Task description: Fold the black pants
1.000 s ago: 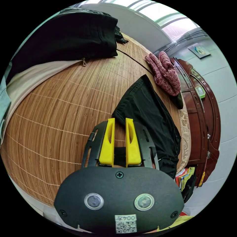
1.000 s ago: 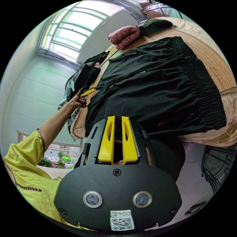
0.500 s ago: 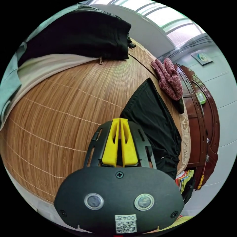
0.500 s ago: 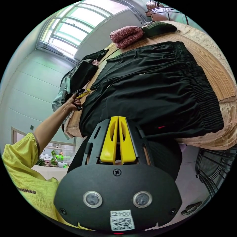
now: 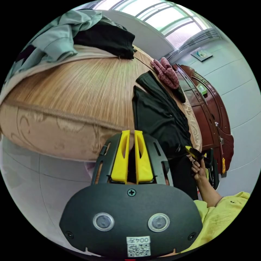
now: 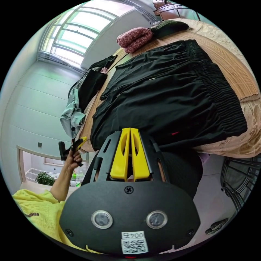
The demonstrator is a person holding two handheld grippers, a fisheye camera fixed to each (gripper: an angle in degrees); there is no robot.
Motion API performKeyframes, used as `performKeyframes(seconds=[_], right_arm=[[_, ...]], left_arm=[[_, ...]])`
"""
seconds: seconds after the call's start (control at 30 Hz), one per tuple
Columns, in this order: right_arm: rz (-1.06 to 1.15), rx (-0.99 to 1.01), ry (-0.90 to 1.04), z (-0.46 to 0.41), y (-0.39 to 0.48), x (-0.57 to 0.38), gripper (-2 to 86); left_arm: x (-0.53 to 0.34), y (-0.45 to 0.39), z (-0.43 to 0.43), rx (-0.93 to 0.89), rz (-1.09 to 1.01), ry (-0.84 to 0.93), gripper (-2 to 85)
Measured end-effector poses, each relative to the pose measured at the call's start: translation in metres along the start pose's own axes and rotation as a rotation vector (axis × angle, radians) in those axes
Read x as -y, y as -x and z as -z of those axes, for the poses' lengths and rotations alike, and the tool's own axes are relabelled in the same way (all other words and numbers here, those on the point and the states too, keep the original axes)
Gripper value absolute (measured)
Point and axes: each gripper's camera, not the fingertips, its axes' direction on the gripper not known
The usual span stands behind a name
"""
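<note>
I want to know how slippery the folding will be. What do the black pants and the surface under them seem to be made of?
The black pants look like thin matte woven fabric, probably synthetic: soft drape, a gathered elastic waistband. The mat under them looks like bamboo or reed: fine parallel tan strips with stitched cross lines and a smooth finish. The cloth might slide on it easily.

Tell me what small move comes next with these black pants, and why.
Probably bring the left hand-held gripper back over the bed to the pant-leg end of the black pants: it hangs off the bed edge holding nothing, and the pants lie flat, unfolded.
</note>
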Motion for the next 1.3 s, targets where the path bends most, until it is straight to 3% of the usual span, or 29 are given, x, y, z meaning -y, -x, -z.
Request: performKeyframes(seconds=[0.3, 0.43, 0.67, 0.8, 0.93, 1.1, 1.3], right_arm=[[-0.022, -0.034, 0.018, -0.007, 0.000, -0.005, -0.7], [-0.038, -0.037, 0.016, -0.008, -0.002, -0.006, -0.7], [-0.045, -0.022, -0.014, -0.010, -0.002, -0.010, -0.7], [-0.041, -0.023, -0.031, -0.012, -0.001, -0.009, -0.7], [-0.051, -0.004, -0.046, -0.014, -0.003, -0.009, -0.7], [-0.079, 0.008, -0.038, -0.022, -0.005, -0.008, -0.7], [-0.056, -0.036, -0.005, -0.041, 0.008, -0.003, -0.7]], left_arm=[[-0.058, 0.027, -0.039, -0.158, 0.105, 0.077, 7.3], [-0.052, 0.020, -0.048, -0.183, 0.086, 0.093, 3.8], [-0.049, 0.012, -0.028, 0.109, 0.047, 0.148, 0.7], [-0.051, 0.019, 0.008, -0.025, 0.131, -0.046, 0.3], [-0.023, -0.021, 0.010, -0.120, 0.050, -0.205, 0.3], [0.029, -0.072, -0.054, -0.042, -0.095, -0.144, 1.3], [0.094, -0.117, -0.120, 0.229, -0.303, -0.150, 5.2]])
